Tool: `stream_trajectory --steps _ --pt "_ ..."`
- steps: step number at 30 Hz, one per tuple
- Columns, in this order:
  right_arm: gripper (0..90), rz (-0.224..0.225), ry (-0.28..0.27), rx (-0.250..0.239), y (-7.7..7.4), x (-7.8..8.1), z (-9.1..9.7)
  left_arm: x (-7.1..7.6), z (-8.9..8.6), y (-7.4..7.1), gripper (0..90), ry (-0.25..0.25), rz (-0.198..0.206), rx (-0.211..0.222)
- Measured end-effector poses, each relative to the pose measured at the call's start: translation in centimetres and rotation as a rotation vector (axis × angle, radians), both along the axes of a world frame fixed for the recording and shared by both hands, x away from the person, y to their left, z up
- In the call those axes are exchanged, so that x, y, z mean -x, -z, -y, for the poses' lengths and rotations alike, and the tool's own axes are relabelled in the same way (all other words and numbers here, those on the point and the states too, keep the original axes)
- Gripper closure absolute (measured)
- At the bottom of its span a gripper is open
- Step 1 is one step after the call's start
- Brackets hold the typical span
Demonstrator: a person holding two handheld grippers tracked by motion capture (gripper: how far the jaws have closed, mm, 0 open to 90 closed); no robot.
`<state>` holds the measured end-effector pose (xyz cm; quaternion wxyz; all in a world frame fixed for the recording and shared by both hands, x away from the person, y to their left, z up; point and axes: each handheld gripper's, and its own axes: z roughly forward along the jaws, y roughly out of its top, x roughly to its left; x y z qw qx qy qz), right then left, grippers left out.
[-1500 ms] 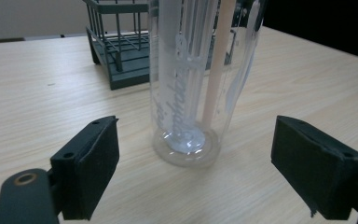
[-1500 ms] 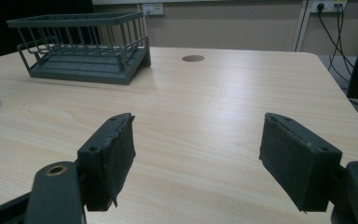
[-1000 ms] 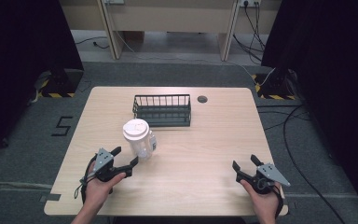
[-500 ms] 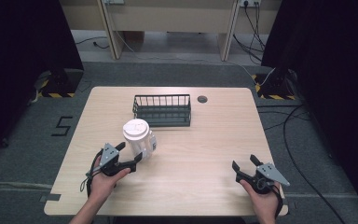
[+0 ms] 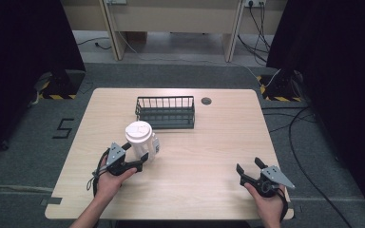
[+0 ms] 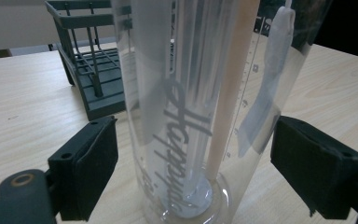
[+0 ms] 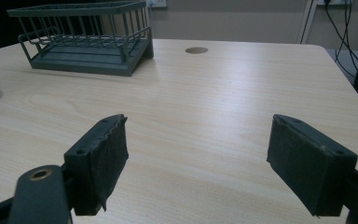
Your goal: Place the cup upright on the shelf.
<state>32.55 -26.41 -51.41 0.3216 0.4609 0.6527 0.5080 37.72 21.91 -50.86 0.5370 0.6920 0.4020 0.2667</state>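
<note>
Two grippers appeared: right gripper (image 5: 250,169) spread and idle over bare table (image 5: 209,147); left gripper (image 5: 137,156) spread around the upright clear lidded tumbler (image 5: 140,140), pads apart from it. Grasp judged pending. Wire basket (image 5: 165,111) stood beyond, empty.

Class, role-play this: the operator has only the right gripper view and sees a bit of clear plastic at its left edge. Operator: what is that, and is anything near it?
Observer: It is a clear cup with a white lid, standing upright on the table.
Operator: Is the other gripper on it?
Observer: The left gripper has its jaws open on either side of the cup, with gaps showing.
Operator: Any markings?
Observer: Grey script reading "Happy" runs up its side.
</note>
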Motion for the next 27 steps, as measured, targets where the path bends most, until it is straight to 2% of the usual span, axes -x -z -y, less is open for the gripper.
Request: stream_trajectory --steps 14,22,27 --pt "20.4 -0.010 -0.008 0.001 0.0 -0.1 0.0 -1.6 1.3 0.1 13.9 -0.001 0.010 0.000" --pt "20.2 -0.012 -0.013 -0.005 0.0 -0.1 0.0 -1.7 1.4 0.2 17.0 -0.004 0.032 -0.003" --pt "20.1 -0.018 -0.015 -0.006 0.0 -0.2 0.0 -1.7 1.3 0.1 17.3 -0.011 0.020 0.009"
